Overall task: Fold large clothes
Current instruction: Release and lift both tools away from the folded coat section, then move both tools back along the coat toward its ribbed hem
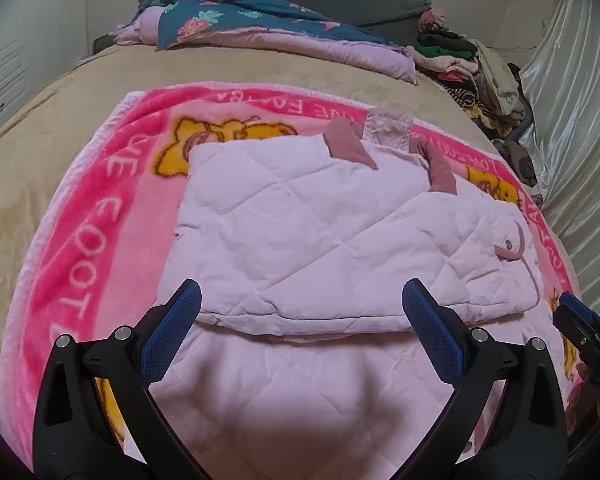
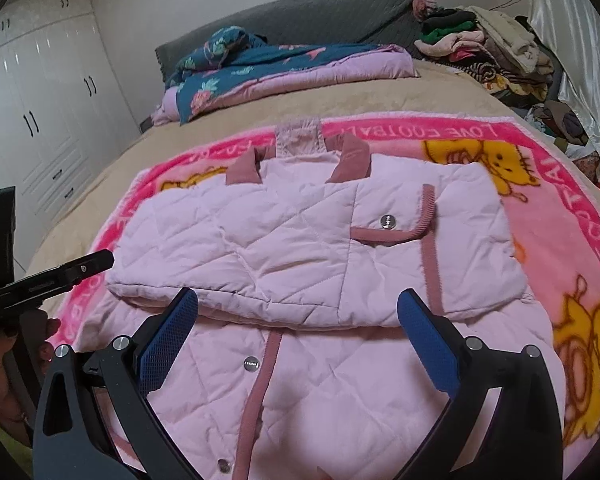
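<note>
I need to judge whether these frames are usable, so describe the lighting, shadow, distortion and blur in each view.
Left wrist view: strong fisheye bending, dark corners, soft even light, a broad shadow on the pink quilted jacket below the open left tool; the near hem looks soft. Right wrist view: same barrel curve on the pink blanket, snaps glint, a fainter shadow under the open right tool.

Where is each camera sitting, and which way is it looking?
Left wrist: rides the left gripper, looking along its open fingers over the quilted pink jacket; the right gripper shows at right.
Right wrist: rides the right gripper, facing the jacket's snap pocket; the left gripper and left hand show at left.
Shared: jacket, pink cartoon blanket, clothes pile.
</note>
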